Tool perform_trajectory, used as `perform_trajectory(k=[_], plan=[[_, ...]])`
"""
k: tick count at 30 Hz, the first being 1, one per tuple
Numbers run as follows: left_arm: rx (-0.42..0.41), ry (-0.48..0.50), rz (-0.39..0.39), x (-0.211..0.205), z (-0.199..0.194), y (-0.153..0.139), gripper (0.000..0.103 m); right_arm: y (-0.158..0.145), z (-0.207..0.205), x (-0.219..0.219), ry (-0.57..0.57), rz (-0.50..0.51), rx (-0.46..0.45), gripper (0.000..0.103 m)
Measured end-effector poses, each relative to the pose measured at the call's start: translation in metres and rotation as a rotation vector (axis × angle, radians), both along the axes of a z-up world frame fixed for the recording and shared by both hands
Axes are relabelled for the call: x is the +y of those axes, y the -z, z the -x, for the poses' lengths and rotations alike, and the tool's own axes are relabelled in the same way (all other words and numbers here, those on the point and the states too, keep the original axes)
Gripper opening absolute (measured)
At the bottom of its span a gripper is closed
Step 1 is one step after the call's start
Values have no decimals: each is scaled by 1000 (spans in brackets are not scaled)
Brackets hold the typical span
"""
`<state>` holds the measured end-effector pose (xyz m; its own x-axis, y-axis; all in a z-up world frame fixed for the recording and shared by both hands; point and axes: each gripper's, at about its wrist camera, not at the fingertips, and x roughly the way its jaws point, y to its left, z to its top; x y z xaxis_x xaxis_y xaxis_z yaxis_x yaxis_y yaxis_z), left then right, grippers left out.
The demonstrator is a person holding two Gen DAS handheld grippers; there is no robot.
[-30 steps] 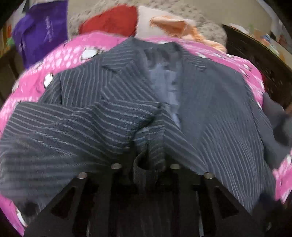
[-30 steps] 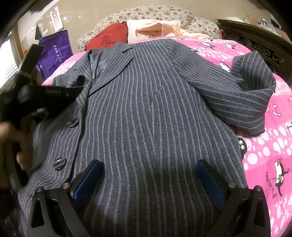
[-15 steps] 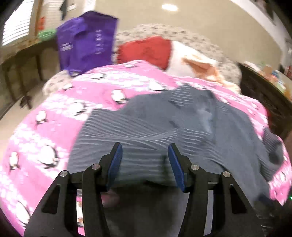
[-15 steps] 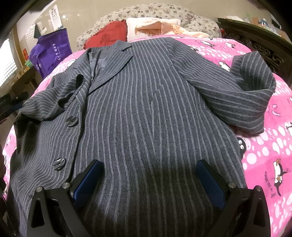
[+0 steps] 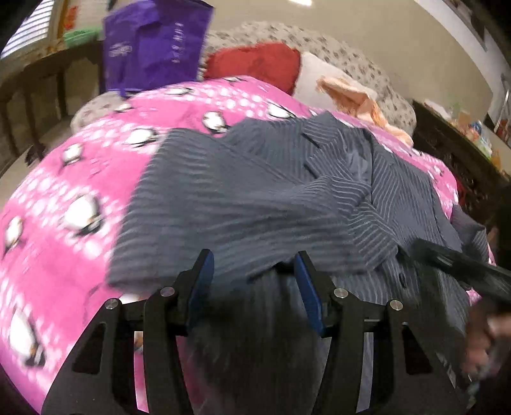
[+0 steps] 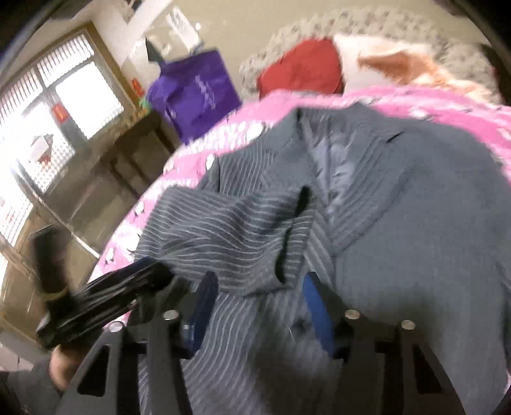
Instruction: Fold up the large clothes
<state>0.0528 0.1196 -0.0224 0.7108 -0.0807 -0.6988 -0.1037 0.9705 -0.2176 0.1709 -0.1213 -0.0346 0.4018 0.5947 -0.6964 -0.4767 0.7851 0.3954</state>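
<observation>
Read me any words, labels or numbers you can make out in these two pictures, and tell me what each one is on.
None can be read.
Purple bag: pale print and a logo, too blurred to read.
Red signs on the window: marks too small and blurred.
Papers on the wall: blurred, unreadable.
Pink bedspread: penguin pictures only, no text.
Striped jacket: no label showing.

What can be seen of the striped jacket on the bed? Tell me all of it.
The jacket is dark grey woven cloth with thin pale pinstripes, a notched lapel and a smooth grey lining showing at the open neck. It lies front up on the pink penguin bedspread, collar toward the pillows. One sleeve is folded across the chest. The left gripper and right gripper hang half open over the lower part; whether they touch it is unclear.
</observation>
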Motion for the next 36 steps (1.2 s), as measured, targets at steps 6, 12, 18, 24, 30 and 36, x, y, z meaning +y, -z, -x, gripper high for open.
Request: perform_trajectory(k=[6,12,18,24,30,36], plan=[[56,-118,-95,3,28,25,52,32,-44,13,7,-40,65,50],[82,-150,-35,12,23,36,53,42,-68,27,-29,-110,124,38],[82,-147,-36,12,25,37,54,44,-61,27,30,-57,114,24],[89,-143,-53,9,24,36,57,43,-50,31,0,-75,128,44],[92,-141,-59,10,23,36,58,46,-42,21,4,-127,165,44],[95,-140,-68,8,22,36,59,48,-54,29,13,-162,150,32]])
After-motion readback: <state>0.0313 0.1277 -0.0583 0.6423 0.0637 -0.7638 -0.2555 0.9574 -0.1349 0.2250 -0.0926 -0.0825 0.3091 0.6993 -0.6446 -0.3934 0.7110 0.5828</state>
